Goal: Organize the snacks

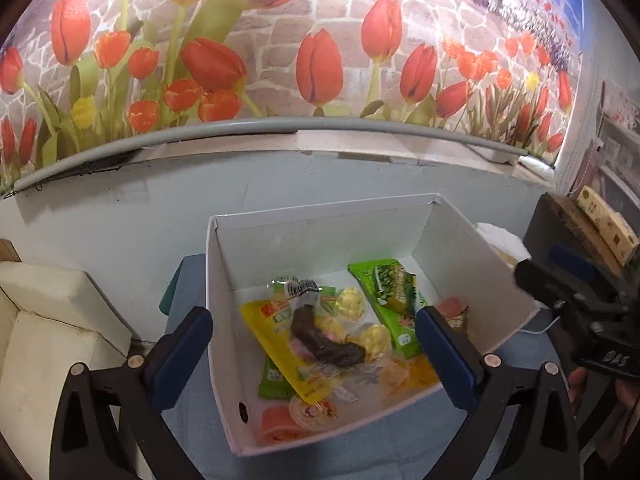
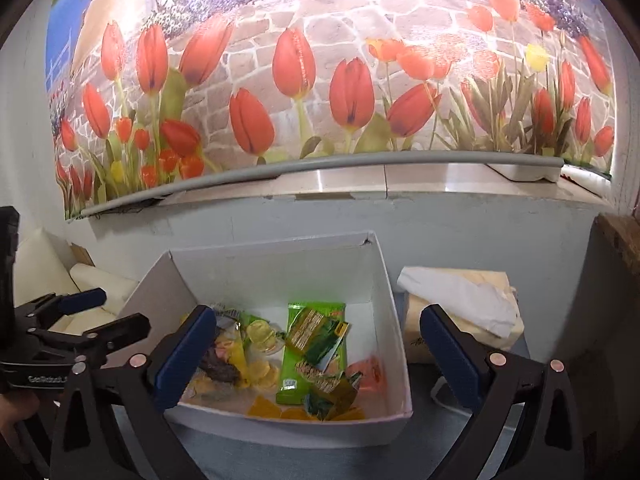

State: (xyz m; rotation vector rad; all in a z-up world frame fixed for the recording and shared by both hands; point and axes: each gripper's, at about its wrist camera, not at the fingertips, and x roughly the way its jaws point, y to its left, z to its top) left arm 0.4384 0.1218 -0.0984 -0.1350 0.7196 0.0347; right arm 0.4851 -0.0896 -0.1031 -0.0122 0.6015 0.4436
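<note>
Both hand-held grippers (image 1: 314, 336) (image 2: 318, 344) gape wide, empty, over the snack box (image 1: 224, 320).

Snacks (image 1: 332, 332) in box (image 1: 224, 320); tissue pack (image 2: 460, 312) right of box.

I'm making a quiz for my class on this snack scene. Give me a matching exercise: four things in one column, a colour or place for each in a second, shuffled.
Things:
1. box
2. tall packet
3. long flat pouch
4. tissue pack

Descriptions:
A. yellow
B. outside the box, to its right
C. white, holding the snacks
D. green

Pairs: 1-C, 2-D, 3-A, 4-B
</note>
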